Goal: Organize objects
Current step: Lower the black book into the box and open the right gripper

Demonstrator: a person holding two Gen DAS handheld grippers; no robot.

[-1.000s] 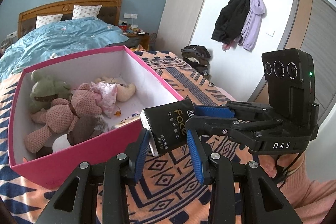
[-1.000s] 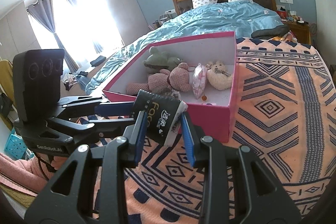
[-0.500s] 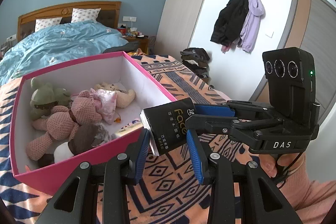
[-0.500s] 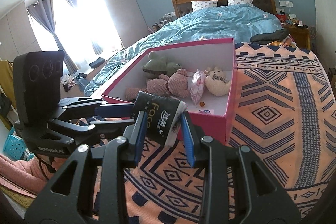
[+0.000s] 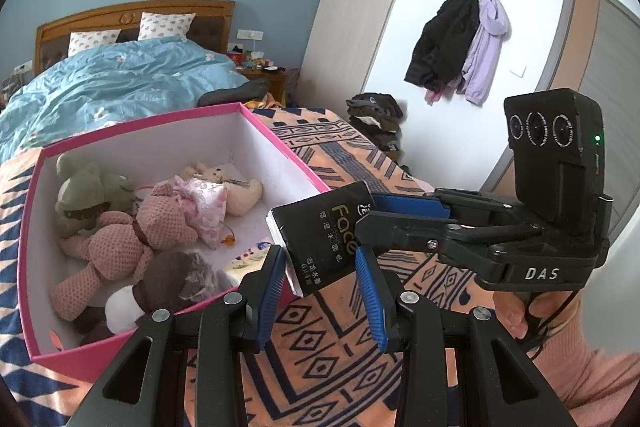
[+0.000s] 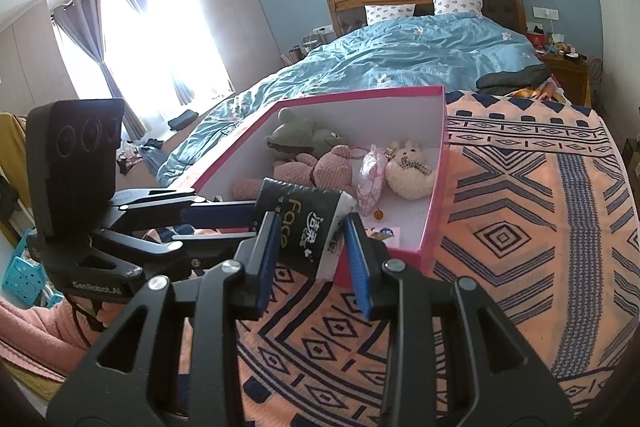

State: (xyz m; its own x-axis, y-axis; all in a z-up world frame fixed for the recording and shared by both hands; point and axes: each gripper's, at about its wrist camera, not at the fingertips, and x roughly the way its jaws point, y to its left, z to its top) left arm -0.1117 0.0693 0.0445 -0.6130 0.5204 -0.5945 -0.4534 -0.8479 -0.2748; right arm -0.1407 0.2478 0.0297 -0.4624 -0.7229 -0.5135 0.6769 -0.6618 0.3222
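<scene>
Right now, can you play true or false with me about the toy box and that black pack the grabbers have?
1. Both grippers hold the black tissue pack. True: the left gripper and right gripper each pinch it.
2. The pink box is empty. False: soft toys lie inside.
3. The green plush sits in the box. True.
4. The tissue pack lies on the blanket. False: it is held up in the air.
</scene>
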